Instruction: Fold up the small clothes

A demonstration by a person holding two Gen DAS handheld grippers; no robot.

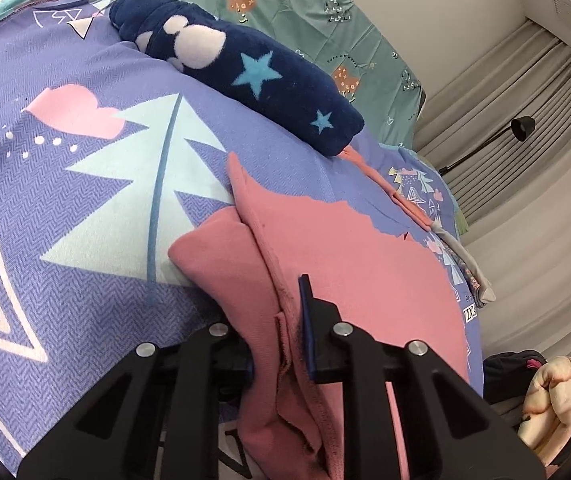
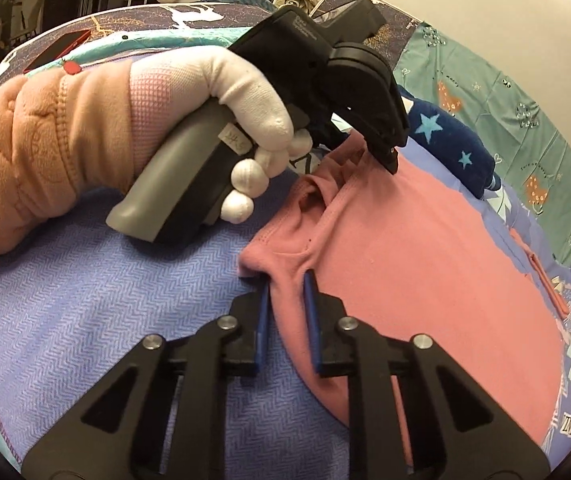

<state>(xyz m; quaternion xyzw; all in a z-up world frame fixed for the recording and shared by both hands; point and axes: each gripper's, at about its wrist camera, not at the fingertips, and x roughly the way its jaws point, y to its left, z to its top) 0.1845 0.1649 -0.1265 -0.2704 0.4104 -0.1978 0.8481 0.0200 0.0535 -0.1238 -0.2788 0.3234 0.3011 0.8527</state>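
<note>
1. Pink garment (image 2: pixel 425 272) lies spread on the bed's purple patterned cover (image 1: pixel 85 208).
2. Left tongs (image 1: pixel 281 344) are closed on its bunched edge; right tongs (image 2: pixel 287 316) pinch a nearby edge, seemingly to lift one side together.
3. Open cover lies leftward; the rolled navy fleece (image 1: pixel 245 68) crowds the far side.

Pink garment (image 2: pixel 425 264), navy star-patterned fleece (image 1: pixel 253 80), purple tree-print bedspread (image 1: pixel 85 184).

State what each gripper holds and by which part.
Both hold the pink garment. The left gripper is shut on a bunched fold at its edge; the right gripper pinches a fold at another edge.
</note>
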